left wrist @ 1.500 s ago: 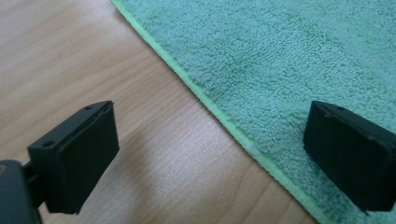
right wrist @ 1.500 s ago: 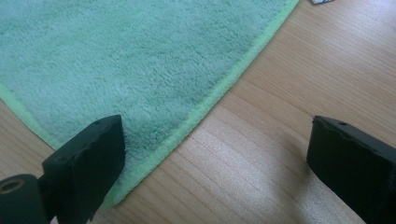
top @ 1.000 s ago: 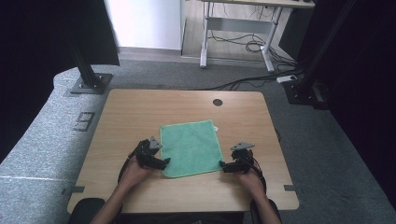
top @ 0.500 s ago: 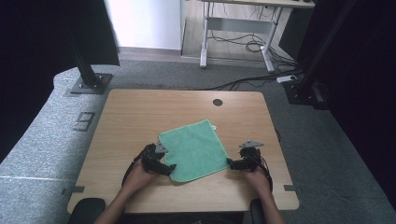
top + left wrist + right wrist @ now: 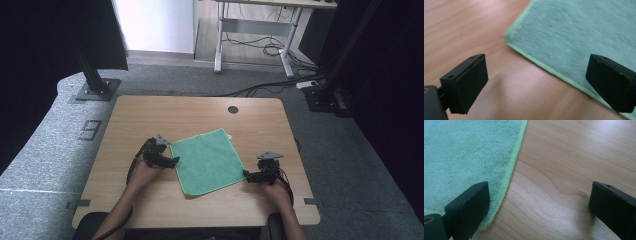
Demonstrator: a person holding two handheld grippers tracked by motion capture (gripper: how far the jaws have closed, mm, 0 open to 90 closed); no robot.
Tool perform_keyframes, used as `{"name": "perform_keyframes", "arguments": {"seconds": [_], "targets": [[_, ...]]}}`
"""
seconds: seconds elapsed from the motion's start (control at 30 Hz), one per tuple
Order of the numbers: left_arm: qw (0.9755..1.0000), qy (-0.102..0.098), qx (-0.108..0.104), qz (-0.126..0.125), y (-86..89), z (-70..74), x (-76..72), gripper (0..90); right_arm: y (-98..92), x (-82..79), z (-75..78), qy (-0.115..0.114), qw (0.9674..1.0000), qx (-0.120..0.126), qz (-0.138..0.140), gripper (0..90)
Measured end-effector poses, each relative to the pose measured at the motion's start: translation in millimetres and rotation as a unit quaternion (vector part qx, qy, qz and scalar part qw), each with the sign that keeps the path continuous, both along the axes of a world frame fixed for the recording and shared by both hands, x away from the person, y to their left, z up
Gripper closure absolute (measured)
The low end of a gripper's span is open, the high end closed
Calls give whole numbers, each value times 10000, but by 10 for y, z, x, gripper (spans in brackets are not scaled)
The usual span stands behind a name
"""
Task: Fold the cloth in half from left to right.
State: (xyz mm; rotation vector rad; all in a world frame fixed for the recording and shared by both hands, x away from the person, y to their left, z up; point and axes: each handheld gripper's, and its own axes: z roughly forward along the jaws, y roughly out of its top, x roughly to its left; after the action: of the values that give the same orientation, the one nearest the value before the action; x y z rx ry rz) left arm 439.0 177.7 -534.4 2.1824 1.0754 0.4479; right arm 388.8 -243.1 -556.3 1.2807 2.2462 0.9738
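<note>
A light wooden table [image 5: 150, 115] with rounded corners fills the middle of the high view. A green cloth [image 5: 207, 161] lies flat on it, slightly turned, just below centre. A dark round hole [image 5: 233, 109] sits near its upper edge.

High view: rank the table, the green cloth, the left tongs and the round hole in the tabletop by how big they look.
1. Table, by far the largest.
2. Green cloth, lying flat on it.
3. Left tongs, jaws open at the cloth's left edge.
4. Round hole, smallest, near the far edge.
</note>
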Motion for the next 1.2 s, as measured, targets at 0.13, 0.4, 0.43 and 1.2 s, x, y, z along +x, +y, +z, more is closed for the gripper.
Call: {"name": "perform_keyframes", "arguments": {"seconds": [0.13,0.4,0.43,1.2], "targets": [[9998,-81,-36,152,35,4,159,48,2,0,0,0,10000,-2,-6,31],[9989,-131,-78,436,55,-23,442,50,5,1,-1,-2,10000,-9,-14,28],[9988,-123,-26,477,52,-40,464,50,5,1,-1,-2,10000,-9,-14,29],[9978,117,-95,651,256,-131,360,89,299,-41,159,76,9989,-106,445,110]]}}
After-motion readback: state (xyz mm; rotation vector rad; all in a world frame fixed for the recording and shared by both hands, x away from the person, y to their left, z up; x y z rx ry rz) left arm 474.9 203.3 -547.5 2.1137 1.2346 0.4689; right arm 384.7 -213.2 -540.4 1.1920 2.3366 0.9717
